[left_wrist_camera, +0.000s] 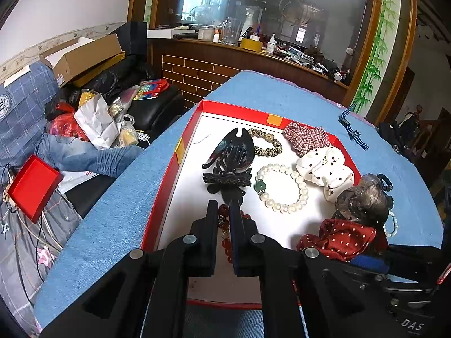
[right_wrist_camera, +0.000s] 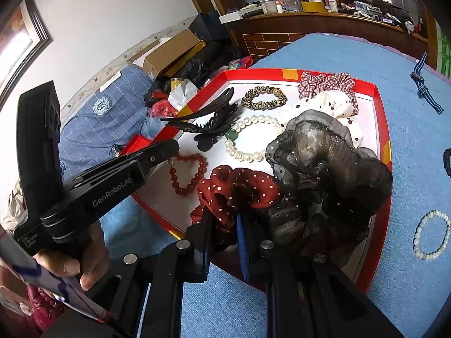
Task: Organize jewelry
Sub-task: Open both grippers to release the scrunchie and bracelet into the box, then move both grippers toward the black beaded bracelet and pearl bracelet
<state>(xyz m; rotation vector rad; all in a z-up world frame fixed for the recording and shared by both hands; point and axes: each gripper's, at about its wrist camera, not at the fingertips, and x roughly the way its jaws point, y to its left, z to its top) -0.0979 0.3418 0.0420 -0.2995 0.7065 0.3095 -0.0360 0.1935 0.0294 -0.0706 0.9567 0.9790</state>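
Observation:
A red-rimmed white tray lies on the blue cloth. My left gripper is shut on the stem of a black claw hair clip, which reaches out over the tray floor; the right wrist view shows the same clip in that gripper. My right gripper is at the tray's near edge with a red dotted scrunchie bunched between its fingers, fabric touching both pads. A sheer black scrunchie is piled over its right finger. A red bead bracelet lies under the left gripper.
The tray also holds a pearl bracelet, a leopard scrunchie, a plaid scrunchie and a white dotted scrunchie. Another pearl bracelet and a striped strap lie on the cloth to the right. A hand grips the left gripper's handle.

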